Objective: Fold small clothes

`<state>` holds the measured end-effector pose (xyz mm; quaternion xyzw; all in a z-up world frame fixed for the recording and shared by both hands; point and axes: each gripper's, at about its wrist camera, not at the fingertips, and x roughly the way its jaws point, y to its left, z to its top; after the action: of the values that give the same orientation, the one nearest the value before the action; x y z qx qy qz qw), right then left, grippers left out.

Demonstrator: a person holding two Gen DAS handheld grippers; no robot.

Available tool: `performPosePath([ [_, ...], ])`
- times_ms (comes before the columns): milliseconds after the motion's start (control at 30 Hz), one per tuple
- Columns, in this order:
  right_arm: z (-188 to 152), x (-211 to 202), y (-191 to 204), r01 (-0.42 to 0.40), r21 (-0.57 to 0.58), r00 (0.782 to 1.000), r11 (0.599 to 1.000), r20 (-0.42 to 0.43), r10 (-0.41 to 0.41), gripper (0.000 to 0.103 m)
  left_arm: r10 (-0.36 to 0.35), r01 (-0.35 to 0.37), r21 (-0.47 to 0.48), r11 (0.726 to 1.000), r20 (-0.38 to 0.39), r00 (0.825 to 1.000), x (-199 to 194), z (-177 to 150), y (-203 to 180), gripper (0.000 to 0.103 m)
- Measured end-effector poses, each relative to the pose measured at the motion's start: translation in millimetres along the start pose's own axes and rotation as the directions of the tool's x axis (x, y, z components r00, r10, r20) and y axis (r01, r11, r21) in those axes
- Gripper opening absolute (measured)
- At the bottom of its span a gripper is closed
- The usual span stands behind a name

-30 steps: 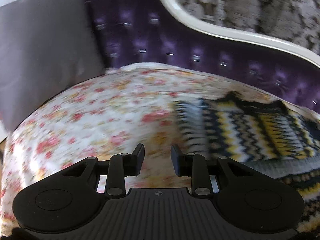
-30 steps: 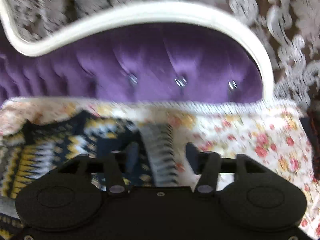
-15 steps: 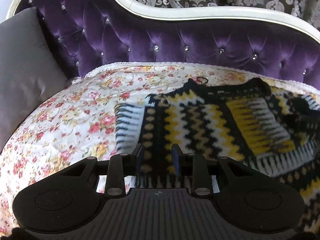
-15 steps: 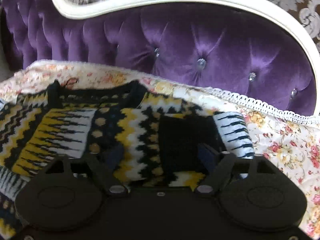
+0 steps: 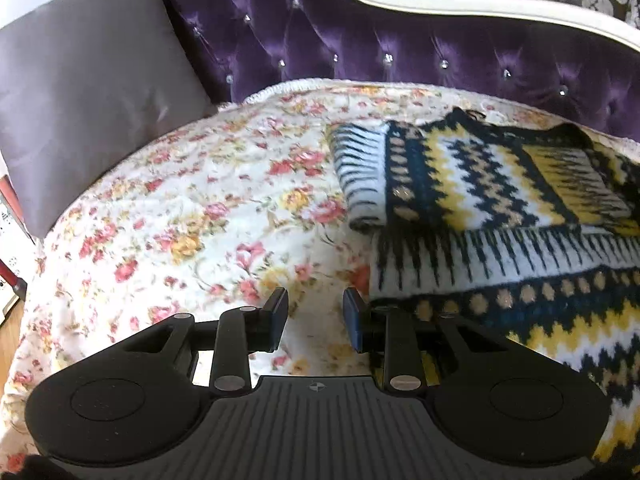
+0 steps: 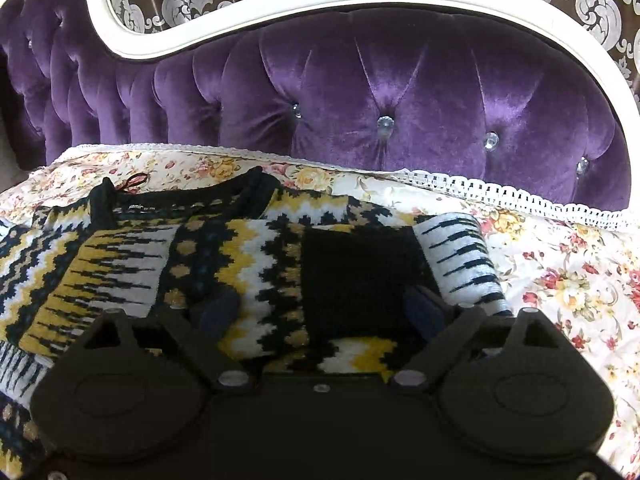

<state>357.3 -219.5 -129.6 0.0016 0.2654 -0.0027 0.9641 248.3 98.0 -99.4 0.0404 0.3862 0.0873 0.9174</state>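
Fingers of the right gripper are opening wide over the folded zigzag yellow, black and white knitted sweater — nothing held. Left gripper, a small gap, holds nothing. Next — grab the sweater's bottom edge.

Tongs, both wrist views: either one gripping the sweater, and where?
Neither. Left tongs stand empty over the floral bedspread; right tongs, opening, straddle the sweater unpinched.

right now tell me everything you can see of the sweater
The sweater is a thick knit in black, yellow, white and tan zigzag bands, with a black neckline and a label inside. It lies flat on the floral cover, both sleeves folded in across the body. The right tool, jaws opening, straddles the folded sleeve.
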Motion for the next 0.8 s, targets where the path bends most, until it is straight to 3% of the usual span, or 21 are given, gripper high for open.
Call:
performPosePath([
  [167,-1,-1,0,-0.004,0.005,1.0,1.0,0.003,0.004,0.091,0.028,-0.028,0.047,0.999,0.007,1.0,12,14,-16,0.029],
  [300,-1,-1,-1,-0.009,0.01,1.0,1.0,0.005,0.009,0.091,0.062,-0.062,0.033,0.998,-0.007,0.998,28,27,-20,0.03],
  [400,-1,-1,-1,-0.01,0.011,1.0,1.0,0.006,0.01,0.091,0.129,-0.128,0.024,0.991,-0.015,0.992,39,33,-16,0.03],
  [533,-1,-1,-2,-0.012,0.015,1.0,1.0,0.008,0.012,0.091,0.273,-0.274,-0.02,0.961,-0.054,0.961,54,38,7,0.032],
  [700,-1,-1,-2,-0.012,0.015,1.0,1.0,0.009,0.012,0.092,0.339,-0.341,-0.012,0.94,-0.083,0.937,60,40,37,0.035],
  [800,-1,-2,-2,-0.012,0.015,1.0,1.0,0.008,0.012,0.092,0.298,-0.303,-0.06,0.951,-0.087,0.951,58,39,55,0.036],
])
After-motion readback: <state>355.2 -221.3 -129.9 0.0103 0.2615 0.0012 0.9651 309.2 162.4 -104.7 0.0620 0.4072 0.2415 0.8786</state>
